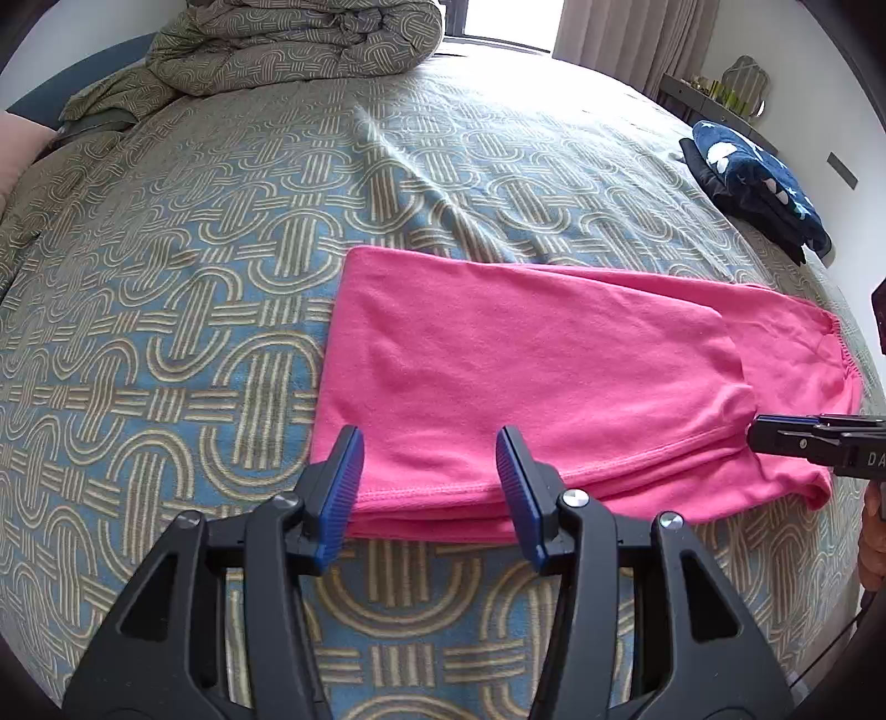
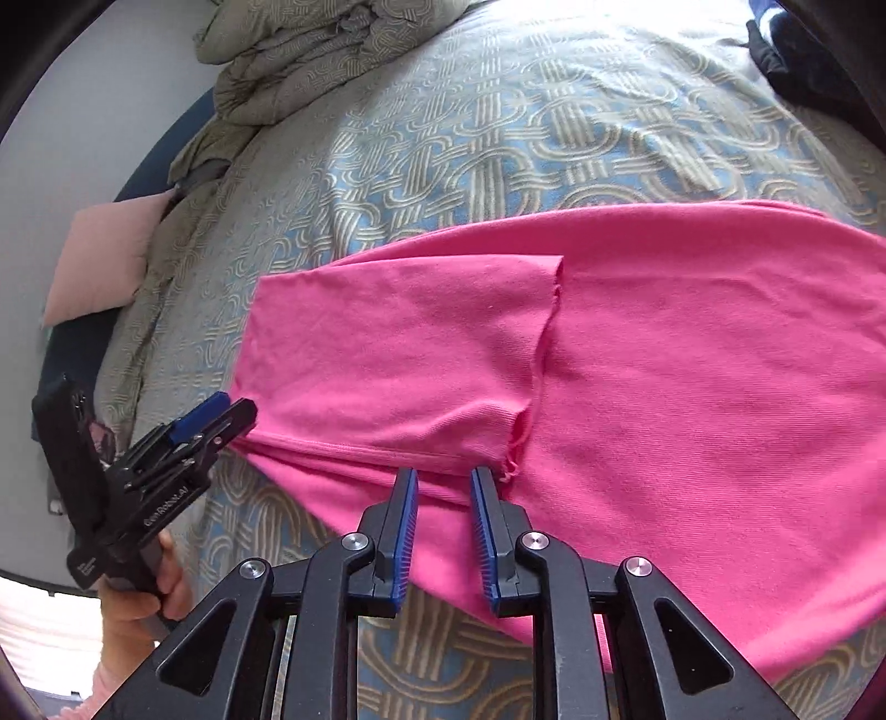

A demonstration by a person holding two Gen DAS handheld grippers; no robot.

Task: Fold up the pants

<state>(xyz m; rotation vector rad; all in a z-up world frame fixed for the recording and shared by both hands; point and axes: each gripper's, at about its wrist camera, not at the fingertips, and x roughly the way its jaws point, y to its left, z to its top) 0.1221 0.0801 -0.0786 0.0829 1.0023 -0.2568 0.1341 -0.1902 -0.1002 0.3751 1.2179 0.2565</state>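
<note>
- I see the patterned bedspread (image 1: 166, 288) filling most of both views, with a bunched duvet (image 1: 293, 44) in the upper left.
- My pink pants (image 1: 526, 365) lie folded across the centre-right of the left wrist view.
- A dark folded garment (image 1: 758, 183) sits at upper right.
- My left gripper (image 1: 429, 487) is spread at the near fabric edge, bottom centre.
- My right gripper (image 2: 443, 537) has its jaws parted over the pants' near edge.

One pair of pink pants (image 1: 531, 382) on 1 patterned bedspread (image 1: 166, 288). Two grippers: left gripper (image 1: 429, 487) & right gripper (image 2: 443, 531). One bunched duvet (image 1: 288, 44), 1 pink pillow (image 2: 105, 255), 1 navy folded garment (image 1: 758, 183).
</note>
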